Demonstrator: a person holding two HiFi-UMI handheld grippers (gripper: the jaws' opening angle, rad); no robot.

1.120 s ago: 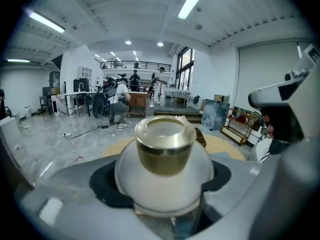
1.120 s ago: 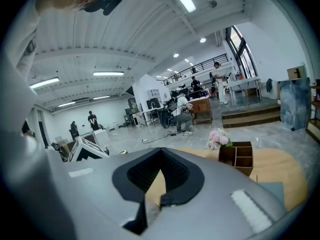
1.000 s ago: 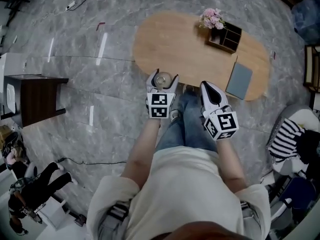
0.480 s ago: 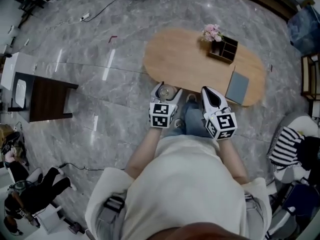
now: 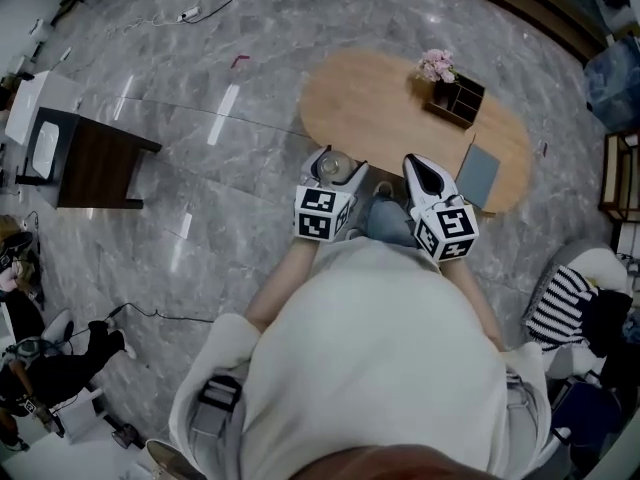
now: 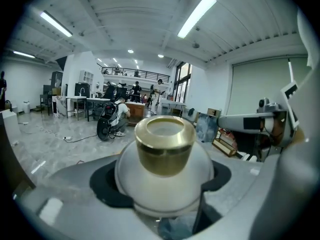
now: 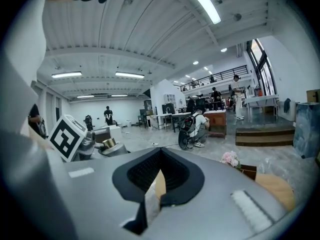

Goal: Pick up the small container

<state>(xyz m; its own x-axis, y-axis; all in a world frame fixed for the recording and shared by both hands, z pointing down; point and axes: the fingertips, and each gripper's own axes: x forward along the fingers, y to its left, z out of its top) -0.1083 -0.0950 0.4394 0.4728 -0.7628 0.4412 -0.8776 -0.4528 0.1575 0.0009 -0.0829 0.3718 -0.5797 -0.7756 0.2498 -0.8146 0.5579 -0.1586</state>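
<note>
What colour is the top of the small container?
Gold top on the small container; left gripper view shows it best.

The small container is a round, milky-white globe with a short brass-coloured collar around its mouth. The mouth is open. It sits upright, mouth up, seated between the dark fingers of the left gripper, which press on its belly at 3 and 9 o'clock. From above it shows as a pale disc at about 7 o'clock on the oval wooden worktop, close to the edge. Whether it touches the worktop I cannot tell.
</note>
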